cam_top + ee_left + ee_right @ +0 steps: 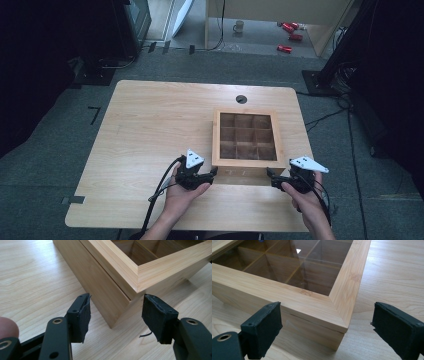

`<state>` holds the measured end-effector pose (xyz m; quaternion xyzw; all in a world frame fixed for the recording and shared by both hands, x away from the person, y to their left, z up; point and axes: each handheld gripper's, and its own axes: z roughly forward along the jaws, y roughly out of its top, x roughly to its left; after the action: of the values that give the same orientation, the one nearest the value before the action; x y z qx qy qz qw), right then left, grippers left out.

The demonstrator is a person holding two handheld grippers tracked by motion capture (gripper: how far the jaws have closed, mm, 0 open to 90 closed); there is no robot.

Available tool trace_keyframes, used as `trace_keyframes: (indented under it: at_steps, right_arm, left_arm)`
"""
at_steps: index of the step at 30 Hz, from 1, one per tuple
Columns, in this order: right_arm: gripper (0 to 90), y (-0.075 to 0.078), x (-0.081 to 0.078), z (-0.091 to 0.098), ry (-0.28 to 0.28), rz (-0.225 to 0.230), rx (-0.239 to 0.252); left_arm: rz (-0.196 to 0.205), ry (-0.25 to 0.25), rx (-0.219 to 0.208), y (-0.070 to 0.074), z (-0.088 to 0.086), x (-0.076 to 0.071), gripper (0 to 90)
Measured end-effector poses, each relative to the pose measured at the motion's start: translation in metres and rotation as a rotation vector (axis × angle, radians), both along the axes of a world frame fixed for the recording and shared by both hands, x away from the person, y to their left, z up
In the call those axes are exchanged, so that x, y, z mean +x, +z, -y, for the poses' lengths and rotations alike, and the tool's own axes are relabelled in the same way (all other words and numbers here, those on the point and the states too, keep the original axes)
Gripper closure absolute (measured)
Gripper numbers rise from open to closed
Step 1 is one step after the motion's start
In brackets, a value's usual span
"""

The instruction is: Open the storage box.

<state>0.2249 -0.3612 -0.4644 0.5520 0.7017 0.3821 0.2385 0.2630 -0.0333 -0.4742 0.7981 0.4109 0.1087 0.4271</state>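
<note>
I have a gripper at each near corner of the compartmented wooden box (248, 138), which sits right of centre on the wooden table (150, 130), its glass-paned lid (312, 255) down. My left gripper (212, 172) is at the near left corner; in the left gripper view its jaws straddle that corner edge (116, 315) with wood showing between pad and box on both sides, so it is released, clenched on nothing. My right gripper (270, 176) is at the near right corner (339, 332), its jaws spread wide and clear of the wood — also holding nothing.

What worries me is the seam (105, 277) between lid and base. If I close on a corner below that line I would grab the base, and the lid stays put; above it, the pads have only a thin band of smooth wood and could slip off. A corner is also a poor thing to pinch — the pads meet two angled faces and may squeeze the box away across the table rather than hold it. If one side bites before the other, the box is likely to twist.
</note>
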Motion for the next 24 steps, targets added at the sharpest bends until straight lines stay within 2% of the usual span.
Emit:
trace_keyframes:
  at_steps: [12, 20, 24]
  right_arm:
    - [8.6, -0.007, -0.002, 0.001, 0.021, 0.002, 0.026]
    - [8.6, -0.012, -0.004, -0.005, 0.055, -0.007, 0.028]
    - [8.6, -0.012, -0.004, -0.007, 0.063, -0.005, 0.023]
  left_arm:
    - [0.008, -0.023, -0.004, 0.001, 0.005, -0.002, 51.3]
    - [0.009, -0.032, 0.006, 0.003, 0.01, -0.001, 53.0]
    - [-0.008, -0.041, -0.012, 0.002, 0.009, 0.002, 50.9]
